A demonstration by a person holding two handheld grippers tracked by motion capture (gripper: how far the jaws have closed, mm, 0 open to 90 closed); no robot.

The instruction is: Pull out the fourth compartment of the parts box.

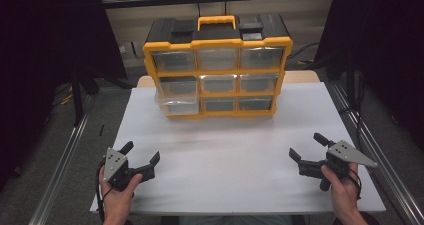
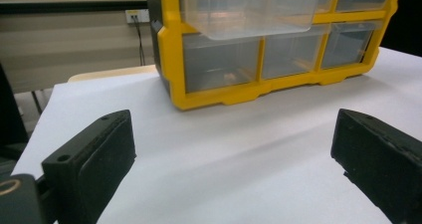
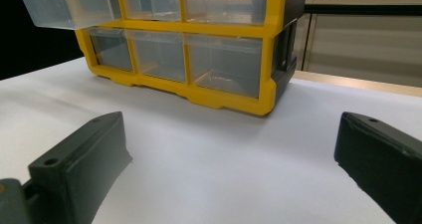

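Note:
A yellow and black drawer cabinet with clear drawers stands at the far middle of the white table. Its middle-left drawer is pulled out toward me; the others sit flush. The pulled-out drawer also hangs over the bottom row in the left gripper view, and juts out as a clear box at the upper left of the right gripper view. My left gripper is open near the front left of the table, holding nothing. My right gripper is open near the front right, also holding nothing.
The cabinet carries a yellow handle on top. Black curtains and metal rails flank the table. A wall socket and a bench lie behind the cabinet. White tabletop stretches between the grippers and the cabinet.

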